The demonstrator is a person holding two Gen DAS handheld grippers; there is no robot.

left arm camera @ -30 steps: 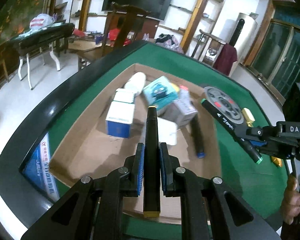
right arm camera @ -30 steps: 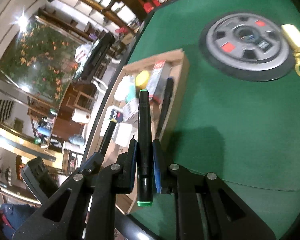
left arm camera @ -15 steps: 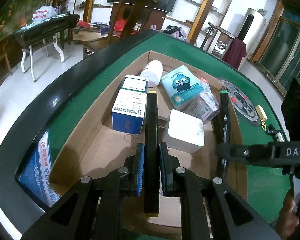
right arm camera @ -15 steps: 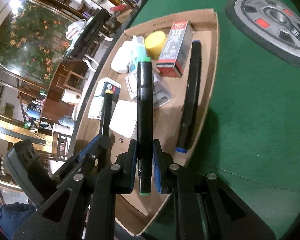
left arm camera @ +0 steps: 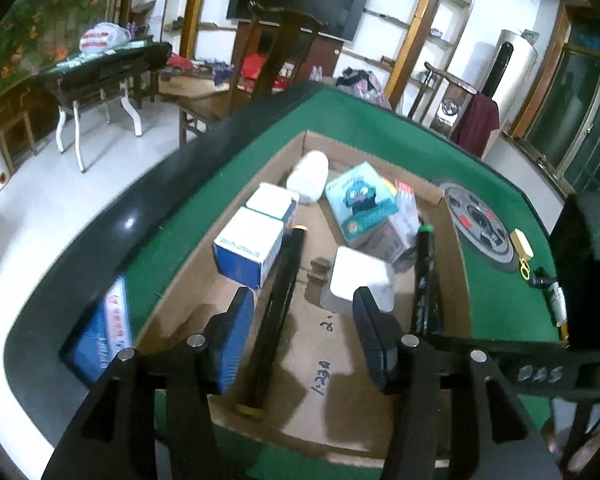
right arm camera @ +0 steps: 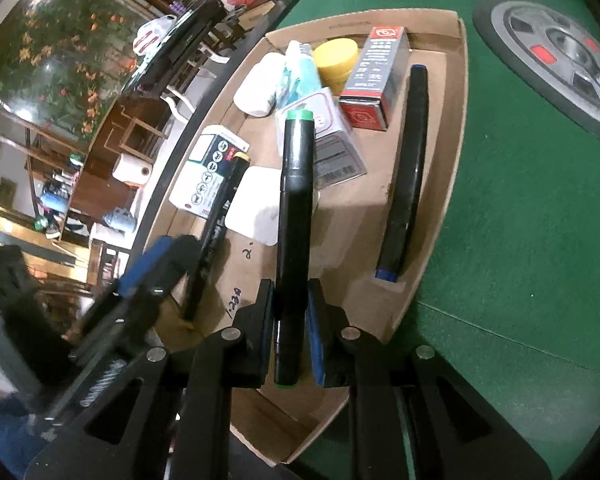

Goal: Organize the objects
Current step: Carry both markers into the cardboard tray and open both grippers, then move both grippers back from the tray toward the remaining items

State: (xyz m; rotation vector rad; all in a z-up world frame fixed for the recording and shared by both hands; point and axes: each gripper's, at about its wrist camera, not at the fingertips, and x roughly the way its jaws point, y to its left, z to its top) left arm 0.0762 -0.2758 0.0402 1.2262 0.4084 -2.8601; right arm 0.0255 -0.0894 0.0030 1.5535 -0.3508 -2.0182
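While the left tool stands with its jaws apart, having just been opening, the yellow-capped black marker lies loose between them on the floor of the cardboard tray, nearer the left pad and not pressed by either. Whether it touches that pad cannot be told. Its far end, capped yellow, points toward the blue-and-white box ahead and left of the tool. Just ahead and right sits a white square box. Farther ahead lie a teal carton with a cartoon face and a white bottle on its side.

The right tool is clenched on the green-capped black marker, which runs straight out along its fingers over the tray. Right of it, along the tray's right wall, lies a blue-capped black marker. Ahead of that is a red-and-grey carton, with a yellow lid just beside it. The left tool shows at the lower left of the right wrist view.

The tray rests on a green felt surface. Beyond the tray's right wall, on the felt, lies a grey disc with red marks; in the left wrist view a yellow tag with a ring lies just beside the disc.
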